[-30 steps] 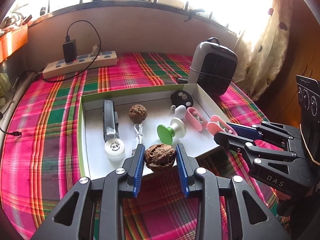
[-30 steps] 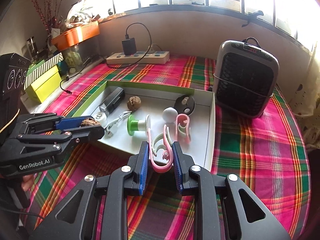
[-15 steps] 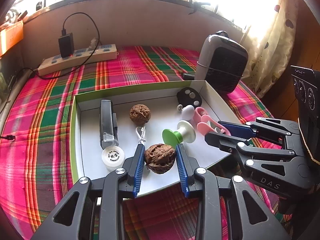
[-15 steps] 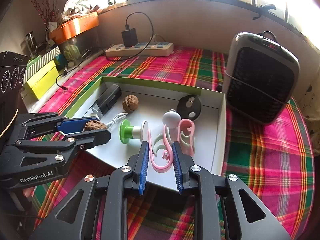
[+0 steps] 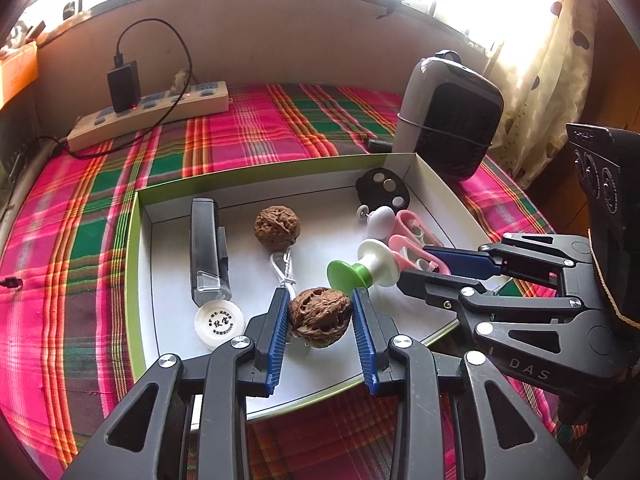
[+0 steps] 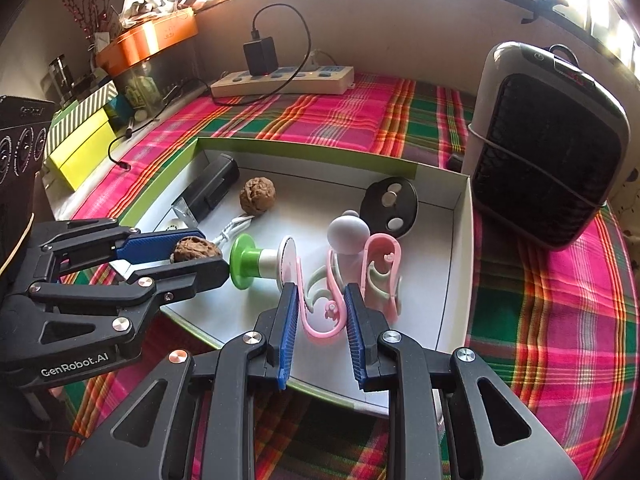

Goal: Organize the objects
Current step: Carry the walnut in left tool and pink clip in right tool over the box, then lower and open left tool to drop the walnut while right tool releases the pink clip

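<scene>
Tilting steeply down over the near edge of the white tray (image 5: 432,184), the left tool (image 5: 320,316) has its blue pads clamped on a wrinkled walnut (image 5: 320,316), held just above the tray floor at the near side. Alongside it, the right tool (image 6: 320,312) points down at much the same slant, pads closed on a pink curled clip (image 6: 322,320) over the tray's near right part. Just beyond the walnut, inside the tray, lies the green-and-white spool (image 5: 362,270). Further in sit a second walnut (image 5: 277,227) and a black stapler (image 5: 208,252). Past the tray's far right corner, on the plaid cloth (image 5: 260,128), stands a grey heater (image 5: 450,120).
</scene>
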Motion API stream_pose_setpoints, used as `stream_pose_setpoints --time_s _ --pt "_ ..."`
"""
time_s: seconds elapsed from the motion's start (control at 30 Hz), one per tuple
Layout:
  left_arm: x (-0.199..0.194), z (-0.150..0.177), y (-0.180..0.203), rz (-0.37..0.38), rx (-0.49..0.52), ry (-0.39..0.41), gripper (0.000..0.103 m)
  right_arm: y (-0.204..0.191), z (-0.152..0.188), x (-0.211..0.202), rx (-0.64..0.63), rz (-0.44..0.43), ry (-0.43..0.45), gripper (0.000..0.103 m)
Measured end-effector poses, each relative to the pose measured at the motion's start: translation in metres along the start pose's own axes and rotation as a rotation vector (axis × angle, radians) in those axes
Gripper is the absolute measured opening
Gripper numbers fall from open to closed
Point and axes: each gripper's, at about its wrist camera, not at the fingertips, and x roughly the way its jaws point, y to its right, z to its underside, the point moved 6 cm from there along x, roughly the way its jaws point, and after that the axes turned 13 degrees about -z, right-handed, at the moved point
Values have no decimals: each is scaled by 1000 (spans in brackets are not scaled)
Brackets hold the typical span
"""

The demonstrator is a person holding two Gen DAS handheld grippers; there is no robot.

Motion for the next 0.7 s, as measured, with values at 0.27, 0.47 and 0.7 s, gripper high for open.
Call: stream_pose_setpoints --time_s 0.27,0.47,0.7 --pt "1 -1 2 -30 26 7 29 3 -1 3 -4 23 -13 24" --pt "1 -1 2 -51 45 12 29 7 -1 2 -20 65 -16 24" --pt "-1 1 5 -67 63 15 29 8 -1 3 -18 74 -13 25"
